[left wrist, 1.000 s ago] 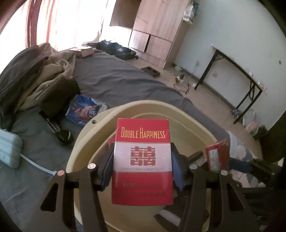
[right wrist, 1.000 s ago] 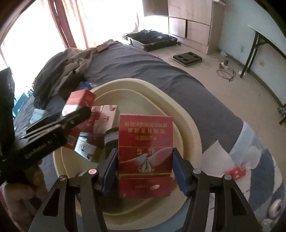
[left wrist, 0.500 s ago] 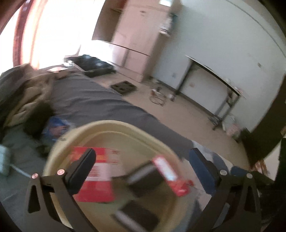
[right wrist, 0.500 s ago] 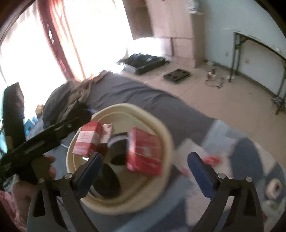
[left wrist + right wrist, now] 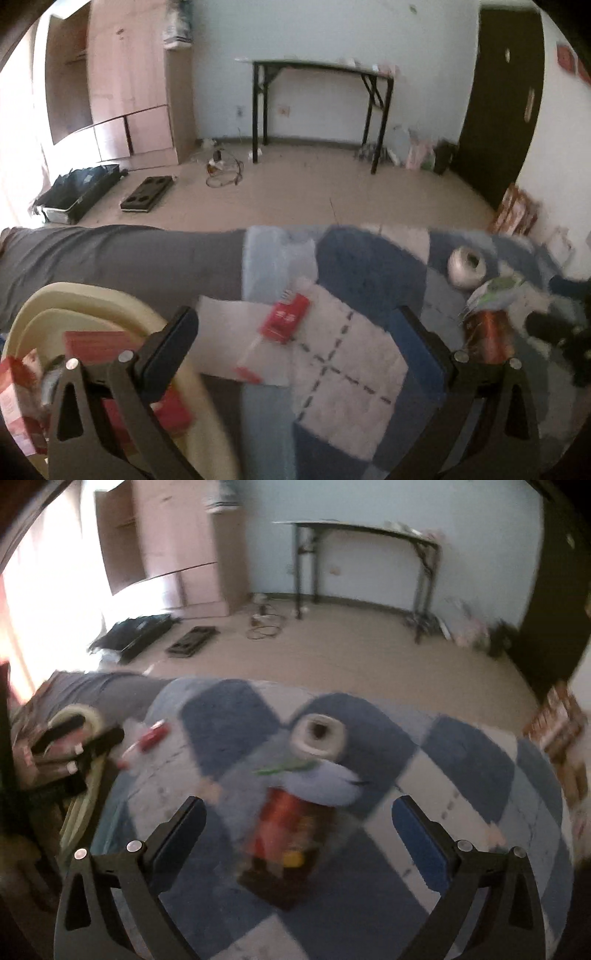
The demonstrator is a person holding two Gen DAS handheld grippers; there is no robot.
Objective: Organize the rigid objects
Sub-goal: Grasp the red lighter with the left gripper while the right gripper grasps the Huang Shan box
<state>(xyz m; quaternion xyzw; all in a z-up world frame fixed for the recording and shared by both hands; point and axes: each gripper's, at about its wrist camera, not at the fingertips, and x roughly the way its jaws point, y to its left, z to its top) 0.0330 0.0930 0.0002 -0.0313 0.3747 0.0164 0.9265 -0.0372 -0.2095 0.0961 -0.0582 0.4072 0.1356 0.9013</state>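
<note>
My left gripper point(image 5: 299, 343) is open and empty above the blue and white checked blanket point(image 5: 369, 266). A small red pack point(image 5: 283, 320) lies on a white sheet between its fingers. The cream basin point(image 5: 92, 299) sits at the lower left with several red boxes point(image 5: 96, 343) in it. My right gripper point(image 5: 295, 830) is open and empty over a blurred red and black packet point(image 5: 288, 845) on the blanket. The left gripper point(image 5: 70, 738) shows at the left of the right wrist view, by the basin rim.
A tape roll point(image 5: 466, 266) point(image 5: 318, 734) lies on the blanket, with a copper-coloured can point(image 5: 487, 332) near it. Beyond the bed are bare floor, a black-legged table point(image 5: 317, 66), a wooden wardrobe point(image 5: 122, 81) and an open suitcase point(image 5: 74, 188).
Both grippers opened and let their red boxes drop into the basin. Both then swung right, away from the basin, over the checked blanket.
</note>
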